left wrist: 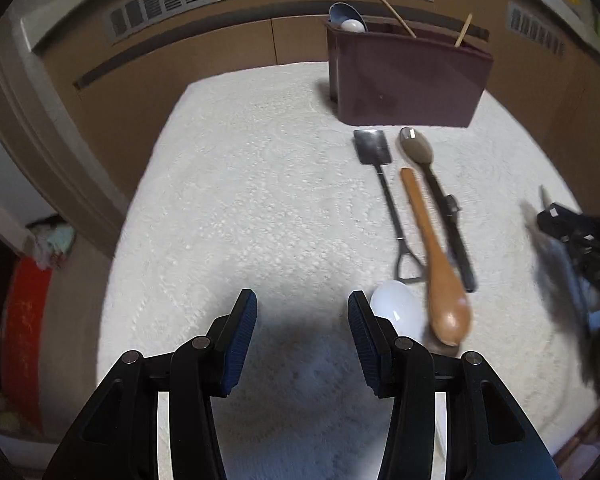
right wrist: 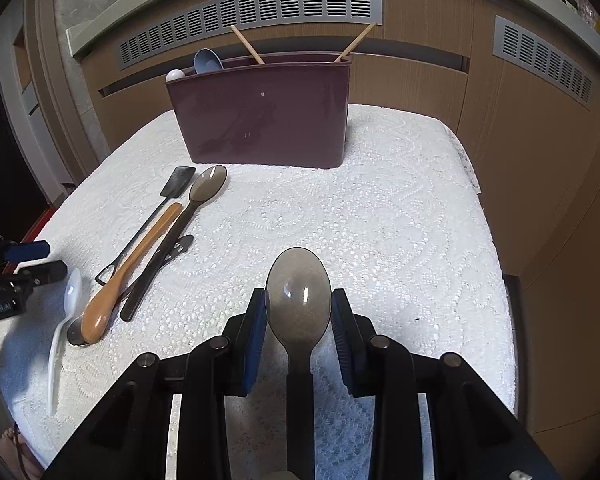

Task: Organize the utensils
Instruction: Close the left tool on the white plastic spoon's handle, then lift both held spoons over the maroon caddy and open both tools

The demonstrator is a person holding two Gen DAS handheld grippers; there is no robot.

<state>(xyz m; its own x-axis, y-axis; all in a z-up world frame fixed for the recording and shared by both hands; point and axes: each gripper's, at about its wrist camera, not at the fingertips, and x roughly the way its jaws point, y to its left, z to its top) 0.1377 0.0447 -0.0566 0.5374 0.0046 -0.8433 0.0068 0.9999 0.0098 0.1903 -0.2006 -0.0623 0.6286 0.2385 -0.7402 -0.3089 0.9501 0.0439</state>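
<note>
The right tongs (right wrist: 299, 312) gripped a smoky translucent spoon (right wrist: 299, 300) by its bowl at lower centre of the right wrist view, above the white lace-covered desk (right wrist: 400, 220). The left tongs (left wrist: 302, 332) stood open and empty at the bottom of the left wrist view, with a white spoon (left wrist: 396, 312) just right of their right finger. Beside it, right of centre, lay a wooden spoon (left wrist: 436, 264), a small metal shovel-shaped utensil (left wrist: 380, 168) and a dark-handled grey spoon (left wrist: 432, 184). A maroon utensil bin (left wrist: 404, 80) stood at the upper right, holding chopsticks (left wrist: 394, 12) and a blue spoon (left wrist: 342, 14).
</note>
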